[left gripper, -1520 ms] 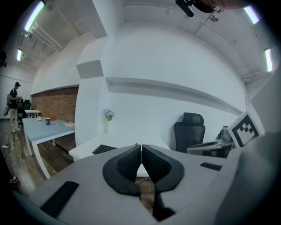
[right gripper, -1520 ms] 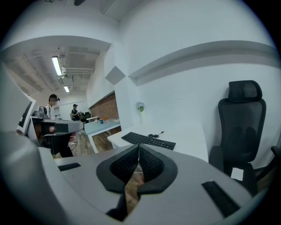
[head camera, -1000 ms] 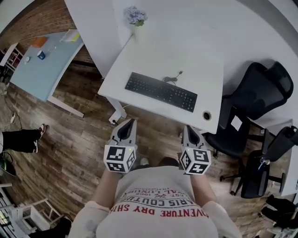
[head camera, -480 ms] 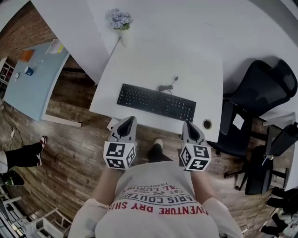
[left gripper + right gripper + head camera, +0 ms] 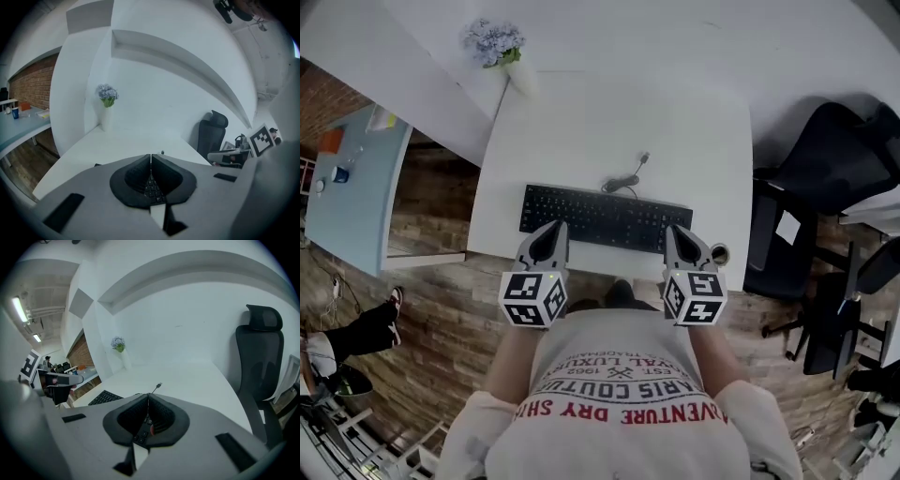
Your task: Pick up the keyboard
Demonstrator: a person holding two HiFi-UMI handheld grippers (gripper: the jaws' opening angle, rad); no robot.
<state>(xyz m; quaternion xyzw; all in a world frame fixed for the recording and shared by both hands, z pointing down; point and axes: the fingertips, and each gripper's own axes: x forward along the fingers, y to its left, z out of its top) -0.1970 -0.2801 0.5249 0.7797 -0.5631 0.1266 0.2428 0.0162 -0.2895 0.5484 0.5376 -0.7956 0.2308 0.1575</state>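
A black keyboard [image 5: 605, 217] lies along the near edge of the white desk [image 5: 619, 122], its loose cable [image 5: 628, 175] curled behind it. My left gripper [image 5: 555, 228] hovers over the keyboard's left end, jaws shut and empty. My right gripper [image 5: 676, 231] hovers over the right end, also shut with nothing held. In the left gripper view the jaws [image 5: 151, 157] meet in a thin line, with keyboard keys [image 5: 152, 187] seen below them. The right gripper view shows the shut jaws [image 5: 148, 396] over keys [image 5: 143, 427], more of the keyboard [image 5: 105, 397] to the left and the cable's plug [image 5: 159, 386] beyond.
A white vase of pale flowers [image 5: 494, 42] stands at the desk's far left corner. A cable hole [image 5: 719, 253] sits at the near right corner. Black office chairs [image 5: 825, 169] crowd the right side. A light blue table [image 5: 352, 187] stands left, and a bystander's leg [image 5: 366, 328] shows near it.
I have stepped toward the desk. Both shut grippers moved forward from over the wooden floor to above the keyboard's two ends.
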